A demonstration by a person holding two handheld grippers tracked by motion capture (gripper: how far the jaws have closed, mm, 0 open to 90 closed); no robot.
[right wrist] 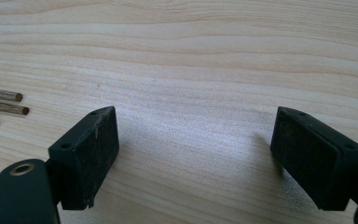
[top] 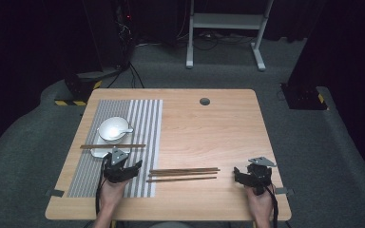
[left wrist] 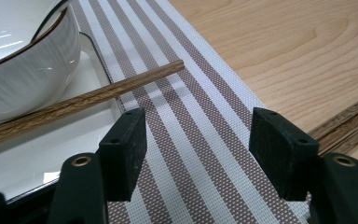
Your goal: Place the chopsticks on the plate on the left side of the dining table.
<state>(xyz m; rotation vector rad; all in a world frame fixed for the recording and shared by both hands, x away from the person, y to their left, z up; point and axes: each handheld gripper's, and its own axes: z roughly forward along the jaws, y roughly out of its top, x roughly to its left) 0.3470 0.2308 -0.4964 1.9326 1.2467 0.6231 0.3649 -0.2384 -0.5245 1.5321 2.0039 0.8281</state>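
A white bowl [top: 113, 128] sits on a white plate [top: 98, 152] on the striped placemat [top: 145, 123] at the table's left. One wooden chopstick [top: 113, 146] lies across the plate's near edge, and its tip [left wrist: 168, 70] reaches over the mat. Three more chopsticks [top: 183, 173] lie side by side on the bare wood right of the mat. My left gripper [top: 123, 165] hovers just short of the plate, open [left wrist: 199, 135], with only mat between its jaws. My right gripper [top: 247, 174] rests near the front right, open [right wrist: 198, 135] over bare wood, with the chopstick ends [right wrist: 7, 102] to its left.
The wooden table [top: 209, 123] has a dark round grommet [top: 204, 101] near its far edge. A white frame [top: 225, 28] and dark equipment stand on the grey floor beyond. In the left gripper view the bowl [left wrist: 23, 60] stands close at the upper left.
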